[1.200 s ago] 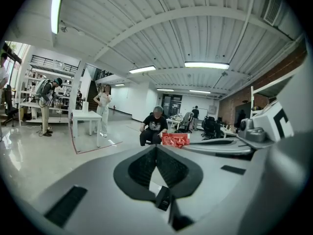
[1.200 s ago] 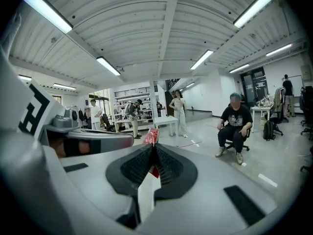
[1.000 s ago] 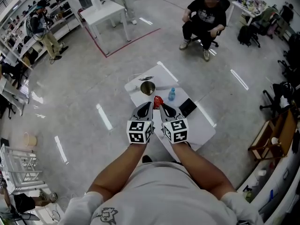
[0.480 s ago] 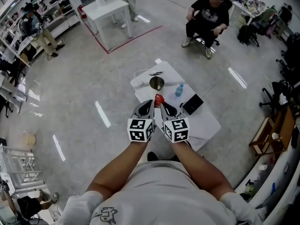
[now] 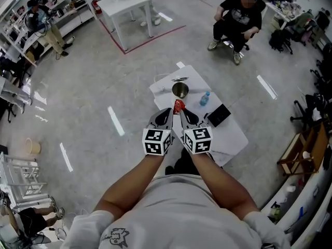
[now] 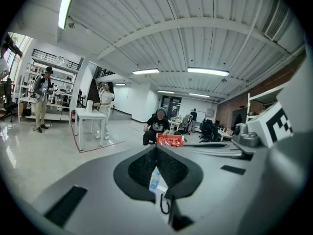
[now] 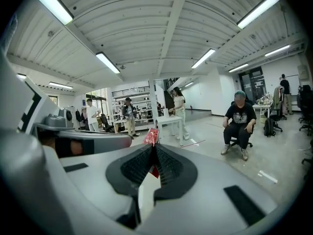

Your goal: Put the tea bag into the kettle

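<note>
Head view: tea bag (image 5: 178,106) a small glossy red packet, held up in the air above the desk (image 5: 231,139), just short of the kettle (image 5: 180,90) and not inside it. Pinched from both sides: left hand-held gripper (image 5: 167,111) closed on one edge, right hand-held gripper (image 5: 182,112) closed on the other, tips nearly meeting.

Left gripper view: jaws together, tea bag (image 6: 169,140) sticking out sideways just past the tips, pale print on its red face.

Right gripper view: jaws narrow, tea bag (image 7: 150,136) standing above the tips, with a red strip of it running down between the pads.

Kettle: metal, round, open at the top, upright on the white desk. Inside dark, contents not readable.

Bottle (image 5: 204,98) near the kettle, to its right: clear, blue cap, upright, fill not readable. Flat black slab (image 5: 219,115) lying just beside the bottle.
</note>
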Demonstrator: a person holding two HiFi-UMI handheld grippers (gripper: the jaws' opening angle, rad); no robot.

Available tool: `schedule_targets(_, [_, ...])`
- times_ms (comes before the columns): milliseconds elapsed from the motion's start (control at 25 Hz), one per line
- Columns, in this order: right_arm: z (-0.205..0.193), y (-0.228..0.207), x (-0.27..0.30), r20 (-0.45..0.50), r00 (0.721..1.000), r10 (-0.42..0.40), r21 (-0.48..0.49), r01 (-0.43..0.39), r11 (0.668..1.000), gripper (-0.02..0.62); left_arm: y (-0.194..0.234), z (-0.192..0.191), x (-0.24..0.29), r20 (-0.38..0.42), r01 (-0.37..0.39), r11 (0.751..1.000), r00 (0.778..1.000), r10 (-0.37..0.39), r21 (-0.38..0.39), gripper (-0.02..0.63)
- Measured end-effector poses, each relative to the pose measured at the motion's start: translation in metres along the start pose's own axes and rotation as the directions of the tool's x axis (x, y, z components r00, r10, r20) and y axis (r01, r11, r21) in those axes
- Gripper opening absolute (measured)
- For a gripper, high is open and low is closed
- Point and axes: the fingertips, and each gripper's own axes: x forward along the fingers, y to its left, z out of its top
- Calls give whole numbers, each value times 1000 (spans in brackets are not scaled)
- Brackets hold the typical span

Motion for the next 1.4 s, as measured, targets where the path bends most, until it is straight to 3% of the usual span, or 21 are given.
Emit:
schedule_targets(520, [12,-45,69,-10,1000,18,-45,-18,999,23,43,4,75,-33,-37,999,999,37,5,2])
schedule_targets(960, [-3,-122,128,-86,996,29,-7,-30,1000,23,62,-10,164,-95,-45,999,995,43,-14,2])
schedule_targets(1400, [-12,-154,171,-137,990,43,17,-41,999,23,92,-20,209,-133,-87,995,988,80,-51,2])
